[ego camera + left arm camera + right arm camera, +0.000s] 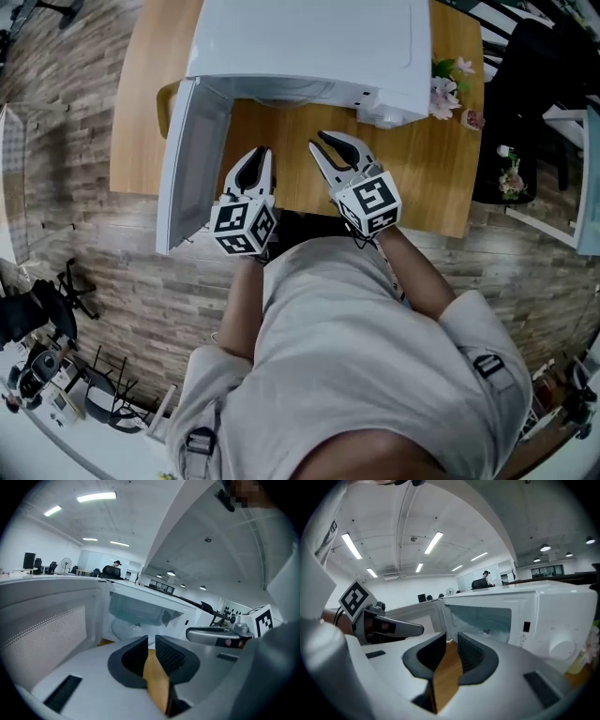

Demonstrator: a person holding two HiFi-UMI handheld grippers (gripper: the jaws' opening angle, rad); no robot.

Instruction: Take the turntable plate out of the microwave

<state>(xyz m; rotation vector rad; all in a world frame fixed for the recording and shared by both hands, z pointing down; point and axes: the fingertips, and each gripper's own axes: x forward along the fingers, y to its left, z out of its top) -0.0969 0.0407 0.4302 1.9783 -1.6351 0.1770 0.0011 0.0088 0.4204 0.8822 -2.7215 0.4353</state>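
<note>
Seen from above, a person in a grey short-sleeved shirt reaches both bare forearms forward over a light wooden table [433,192], one two-jaw gripper in each hand. The grippers sit side by side and close together, both pointing ahead and slightly down, their black-and-white marker cubes turned up toward the head camera.

The left gripper [262,155] has its dark ridged jaws a narrow gap apart and released, gripping nothing; only the wooden tabletop shows through the gap. The right gripper [322,144], just to its right, is angled a little inward. Its jaws are also slightly parted and empty, again with only wood showing between them.

Directly ahead of both grippers stands a white box-shaped microwave [309,47]. Its white hinged door [192,164] is swung fully open and juts out along the left gripper's left side.

The clear round glass turntable plate [124,629] lies flat on the floor of the microwave cavity, ahead of the jaw tips and not touched by either gripper.

Beyond the right gripper, to its right and beside the microwave, lies a small bunch of pink and white flowers [446,89].
</note>
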